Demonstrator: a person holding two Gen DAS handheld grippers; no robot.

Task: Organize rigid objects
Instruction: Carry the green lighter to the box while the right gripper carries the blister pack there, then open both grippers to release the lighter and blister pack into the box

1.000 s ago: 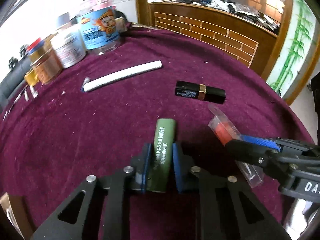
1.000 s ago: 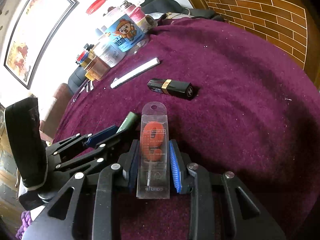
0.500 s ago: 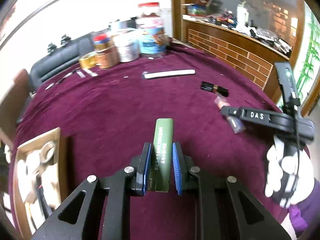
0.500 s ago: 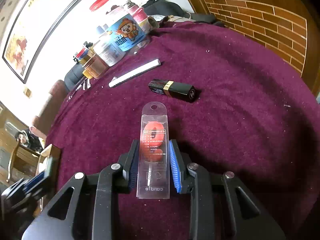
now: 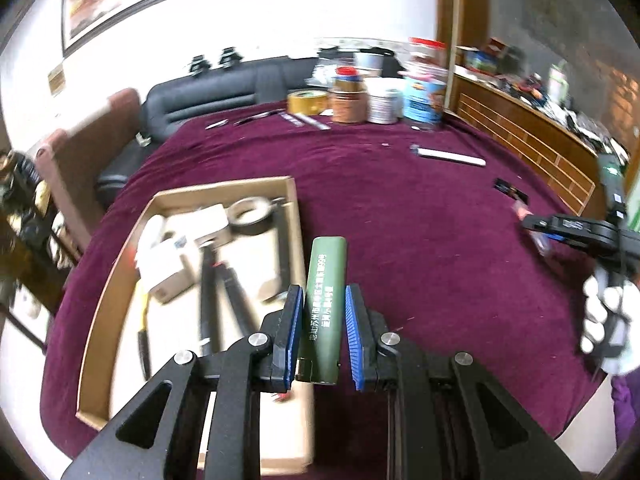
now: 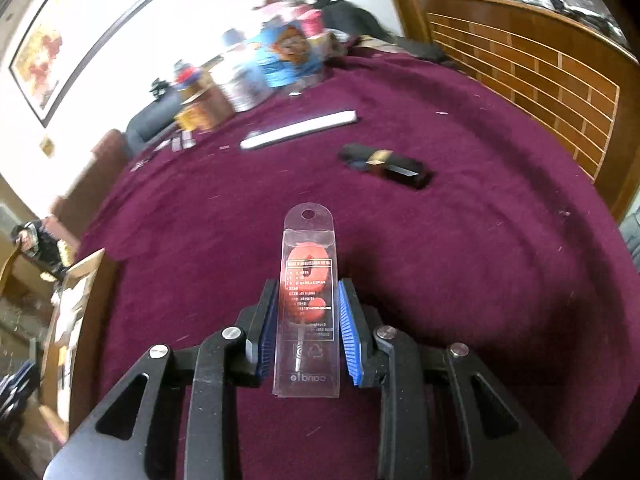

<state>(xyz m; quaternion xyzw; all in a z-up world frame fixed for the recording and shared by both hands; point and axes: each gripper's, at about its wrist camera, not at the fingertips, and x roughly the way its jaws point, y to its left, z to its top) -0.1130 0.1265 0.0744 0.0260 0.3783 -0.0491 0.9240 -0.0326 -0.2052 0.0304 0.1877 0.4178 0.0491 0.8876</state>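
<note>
My left gripper is shut on a dark green tube with white print, held above the right wall of a cardboard box. The box holds a tape roll, white cartons and black tools. My right gripper is shut on a clear candle pack with a red candle inside, held over the maroon table. It also shows in the left wrist view at the right. A black lipstick and a white stick lie on the cloth beyond.
Jars, tins and a tape roll crowd the table's far edge. A dark sofa and a chair stand behind and left. A wooden counter runs along the right.
My left gripper has swung left with the green tube, from beside the right gripper to over the cardboard box. The right gripper has lifted slightly with the candle pack.
</note>
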